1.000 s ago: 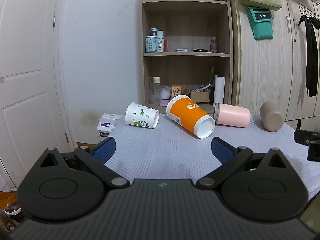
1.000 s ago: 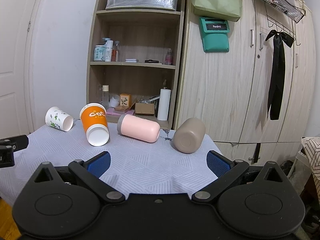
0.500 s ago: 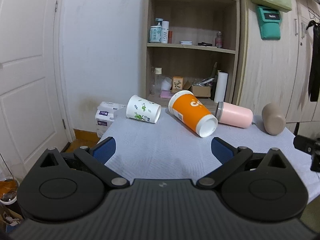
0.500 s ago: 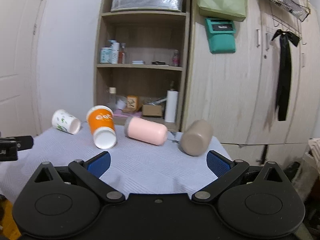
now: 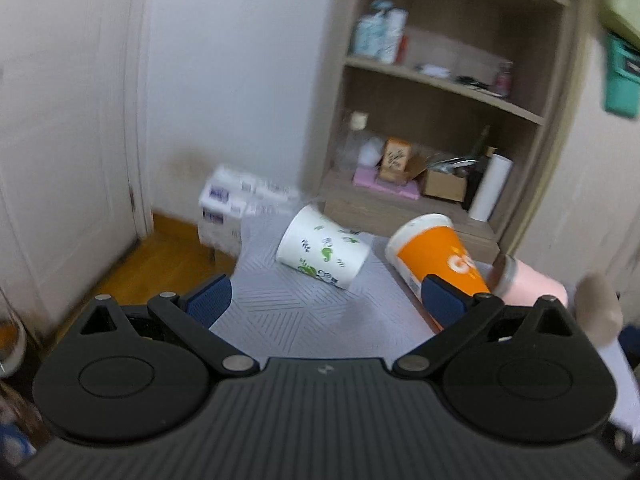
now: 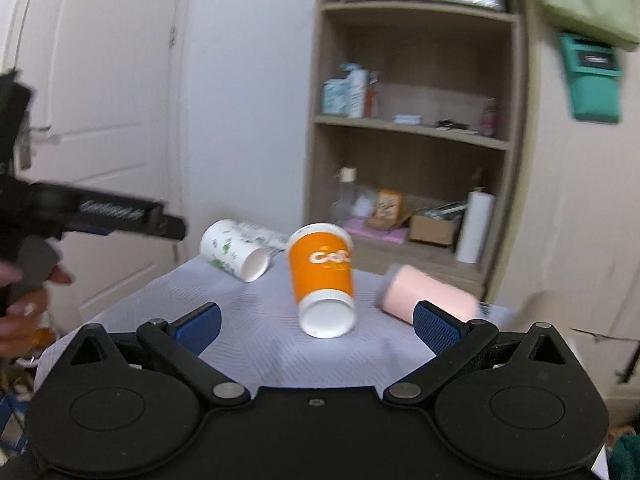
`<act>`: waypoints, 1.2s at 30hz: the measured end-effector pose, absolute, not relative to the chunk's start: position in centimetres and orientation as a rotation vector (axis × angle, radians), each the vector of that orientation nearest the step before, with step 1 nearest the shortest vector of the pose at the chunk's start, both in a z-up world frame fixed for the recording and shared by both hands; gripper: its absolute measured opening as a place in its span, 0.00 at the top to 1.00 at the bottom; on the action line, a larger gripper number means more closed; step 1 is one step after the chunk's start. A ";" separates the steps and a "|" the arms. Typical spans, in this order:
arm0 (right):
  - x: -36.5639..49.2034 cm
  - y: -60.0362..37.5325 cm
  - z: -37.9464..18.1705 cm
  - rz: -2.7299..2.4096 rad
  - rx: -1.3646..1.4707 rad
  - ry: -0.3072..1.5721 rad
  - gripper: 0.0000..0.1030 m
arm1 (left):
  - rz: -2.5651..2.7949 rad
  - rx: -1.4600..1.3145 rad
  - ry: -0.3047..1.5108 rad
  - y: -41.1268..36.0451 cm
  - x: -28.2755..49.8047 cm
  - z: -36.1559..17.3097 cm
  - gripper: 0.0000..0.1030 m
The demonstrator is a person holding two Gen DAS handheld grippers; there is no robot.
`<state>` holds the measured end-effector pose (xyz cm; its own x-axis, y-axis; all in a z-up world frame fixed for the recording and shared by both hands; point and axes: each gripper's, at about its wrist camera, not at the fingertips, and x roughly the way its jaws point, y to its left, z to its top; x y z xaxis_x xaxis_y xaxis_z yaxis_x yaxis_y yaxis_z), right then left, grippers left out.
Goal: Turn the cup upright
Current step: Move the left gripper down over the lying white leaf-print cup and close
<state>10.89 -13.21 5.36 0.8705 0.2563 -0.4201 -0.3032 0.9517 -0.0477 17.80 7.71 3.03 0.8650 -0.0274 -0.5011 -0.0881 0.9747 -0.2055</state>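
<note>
Several cups lie on their sides on a table with a pale patterned cloth (image 5: pixel 280 312). A white paper cup with green print (image 5: pixel 322 254) lies at the left; it also shows in the right wrist view (image 6: pixel 234 250). An orange cup (image 5: pixel 436 258) lies beside it, its white open end toward the right wrist camera (image 6: pixel 324 278). A pink tumbler (image 6: pixel 426 294) and a beige cup (image 5: pixel 600 308) lie further right. My left gripper (image 5: pixel 324 300) is open and empty, facing the white cup. My right gripper (image 6: pixel 316 322) is open and empty, facing the orange cup.
A wooden shelf unit (image 6: pixel 416 128) with bottles, boxes and a paper roll stands behind the table. A white door (image 5: pixel 60 120) is at the left, tissue packs (image 5: pixel 232 200) by the table's far left corner. The left hand-held gripper (image 6: pixel 80 216) shows at the left of the right wrist view.
Both grippers have risen and swung left with blur. The left one now looks down at the white cup; the right one now centres on the orange cup. The cups have not moved.
</note>
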 end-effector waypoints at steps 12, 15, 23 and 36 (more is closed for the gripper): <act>16.2 -11.8 6.0 0.442 -0.217 0.491 0.00 | 0.124 -0.585 0.660 10.7 29.0 -0.6 0.03; 17.6 -11.7 6.0 0.460 -0.235 0.495 0.00 | 0.135 -0.600 0.696 10.4 30.1 -1.4 0.03; 20.8 -11.0 6.6 0.568 -0.339 0.457 0.00 | 0.157 -0.616 0.744 10.3 32.1 -2.5 0.03; 25.9 -6.6 5.3 0.708 -0.522 0.496 0.00 | 0.204 -0.710 0.779 11.3 33.8 -4.1 0.03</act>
